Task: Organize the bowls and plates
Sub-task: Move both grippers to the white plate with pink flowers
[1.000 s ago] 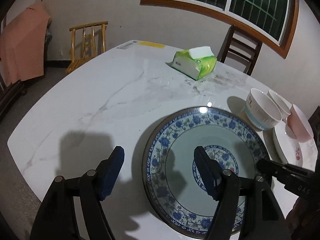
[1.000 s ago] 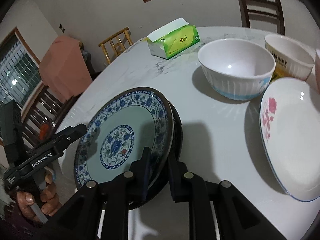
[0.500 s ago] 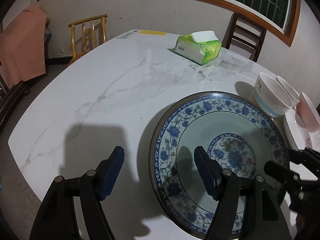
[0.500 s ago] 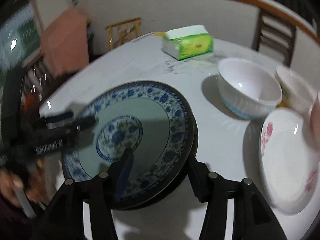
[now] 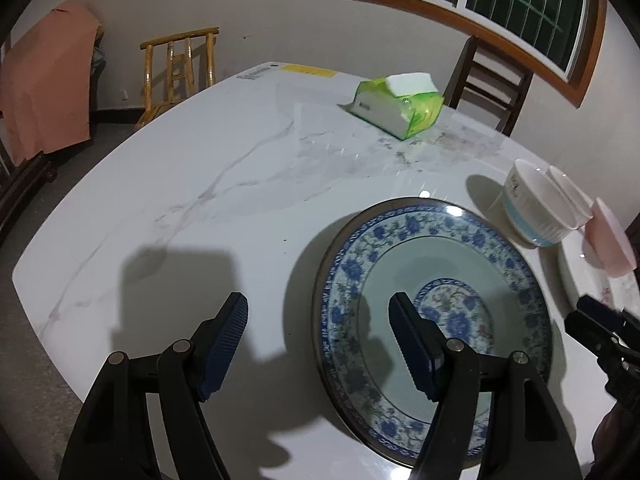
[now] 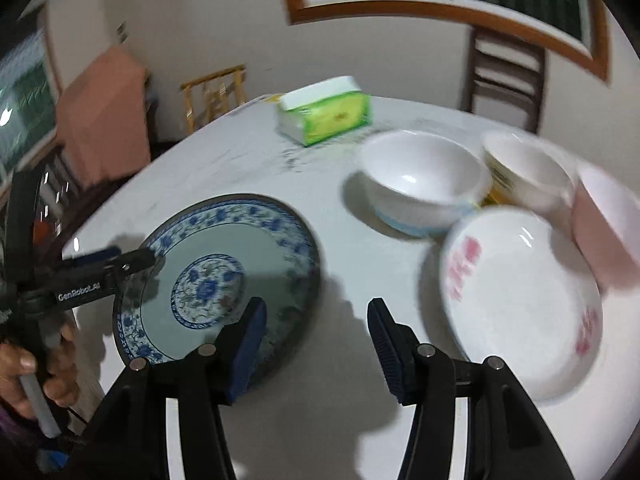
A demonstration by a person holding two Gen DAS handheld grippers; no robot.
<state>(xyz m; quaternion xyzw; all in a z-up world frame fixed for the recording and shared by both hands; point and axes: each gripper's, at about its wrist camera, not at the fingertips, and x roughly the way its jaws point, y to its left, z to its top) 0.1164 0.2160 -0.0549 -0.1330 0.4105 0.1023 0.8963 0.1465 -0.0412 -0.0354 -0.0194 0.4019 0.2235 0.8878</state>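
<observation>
I see the blue-patterned plate (image 5: 432,320) flat on the desk (image 5: 224,184), with both my grippers' jaws open and gripping nothing. Only my right view shows the whole flowered white plate (image 6: 524,304) beside two white bowls (image 6: 424,180). My left view shows just its edge.

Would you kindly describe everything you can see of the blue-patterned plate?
The blue-patterned plate is round, glossy like glazed ceramic, with a wide band of blue flowers round the rim, a plain pale well, a flowered centre medallion and a dark outer edge. It lies flat, face up, on the white marble table, left of the white bowls. Nothing lies in it, and neither open gripper holds it.
</observation>
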